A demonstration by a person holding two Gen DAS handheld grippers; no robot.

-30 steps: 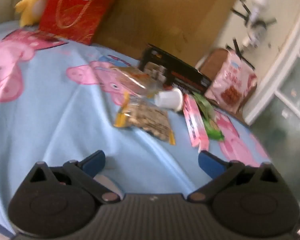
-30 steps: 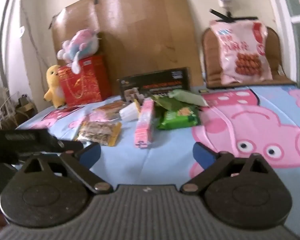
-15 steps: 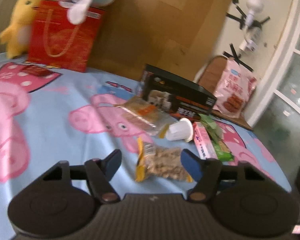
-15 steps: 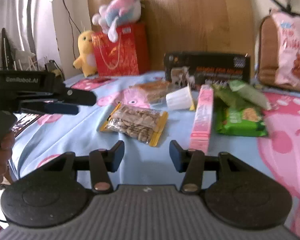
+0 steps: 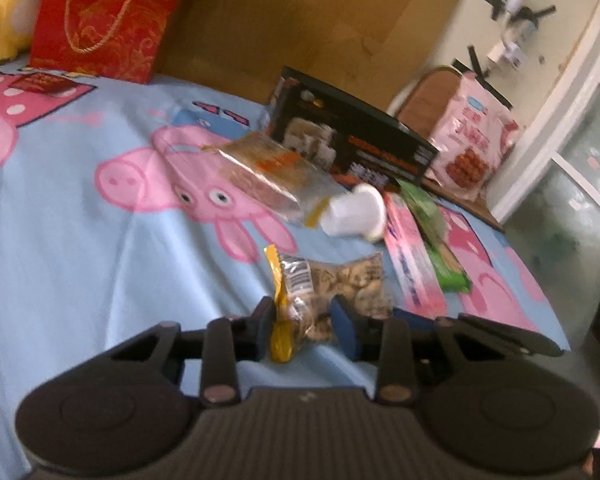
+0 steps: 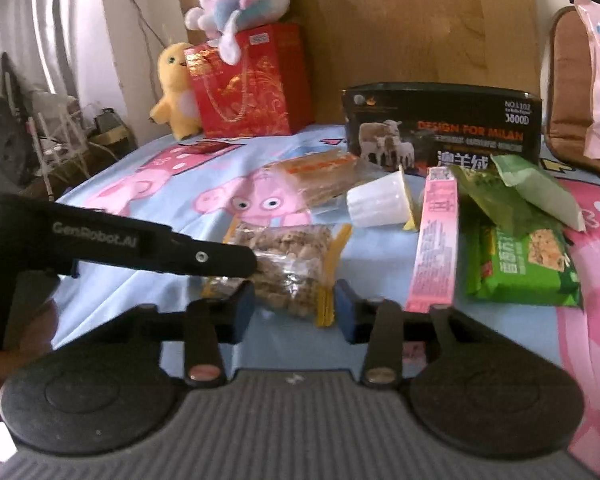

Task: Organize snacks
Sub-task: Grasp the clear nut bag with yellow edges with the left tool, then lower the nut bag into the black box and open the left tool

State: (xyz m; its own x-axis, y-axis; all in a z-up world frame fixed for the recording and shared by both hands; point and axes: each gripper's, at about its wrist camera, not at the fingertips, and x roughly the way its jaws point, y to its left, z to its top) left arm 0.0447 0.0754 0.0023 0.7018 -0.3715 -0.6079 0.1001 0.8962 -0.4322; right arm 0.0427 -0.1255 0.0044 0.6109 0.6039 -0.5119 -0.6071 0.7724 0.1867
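Note:
A clear bag of nuts with yellow ends (image 5: 332,292) lies on the blue Peppa Pig cloth (image 5: 80,248). My left gripper (image 5: 305,326) has its jaws narrowed around the bag's near end. My right gripper (image 6: 294,306) has its jaws narrowed around the same bag (image 6: 288,256) from the other side. The left gripper's finger (image 6: 204,258) reaches the bag from the left in the right wrist view. Behind lie a white cup (image 6: 380,200), a pink box (image 6: 436,240), green packets (image 6: 520,260) and a clear biscuit pack (image 6: 320,178).
A black carton (image 6: 440,128) stands behind the snacks. A red gift bag (image 6: 248,84) with plush toys (image 6: 240,0) is at the back left. A pink snack bag (image 5: 472,148) leans on a chair at the right. The bed edge drops off at the right.
Both grippers have moved in on the nut bag and their jaws have narrowed from wide open to either side of it.

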